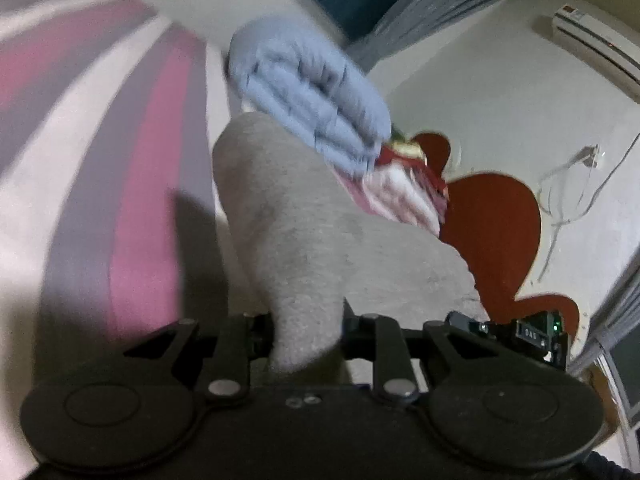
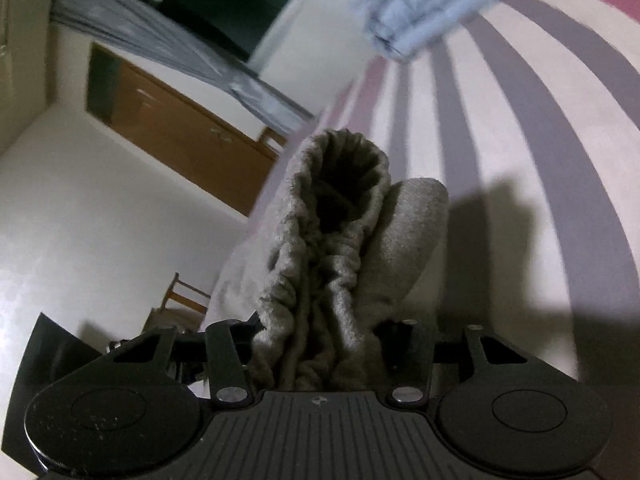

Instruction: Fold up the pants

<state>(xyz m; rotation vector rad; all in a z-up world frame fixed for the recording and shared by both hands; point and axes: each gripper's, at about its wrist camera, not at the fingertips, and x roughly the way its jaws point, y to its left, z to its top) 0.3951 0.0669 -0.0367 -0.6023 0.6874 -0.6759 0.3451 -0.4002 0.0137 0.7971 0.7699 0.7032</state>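
On the small black module [image 1: 540,334] at the lower right of the left wrist view there are three pale characters that look like "0AS" (they are small and I am not sure), and a green light glows just beside them. The white air conditioner [image 1: 596,46] in the upper right corner has a tiny red mark near its left end, too small to read. No other writing can be read in either view.

The grey pants [image 1: 304,240] fill the middle of the left wrist view and rise from the lower centre. The left tongs [image 1: 307,334] are closed narrow on a fold of this cloth, which bunches between the black fingers. In the right wrist view the right tongs [image 2: 316,344] hold the gathered elastic waistband of the pants [image 2: 340,240], and its round opening stands above them in the centre.

Under the pants lies a sheet with pink, grey and white stripes [image 1: 100,160], which covers the left half of the left wrist view and the right half of the other.

A stack of folded light blue cloth [image 1: 308,92] sits above the pants, with a folded red and white piece [image 1: 404,188] just beside it, both blurred. On the wall to the right there is a big red shape [image 1: 496,232] and a hanging white cable [image 1: 560,192]. The right wrist view shows a grey curtain [image 2: 160,40], a brown wooden door [image 2: 180,136] and a wooden chair [image 2: 184,300] at the left.
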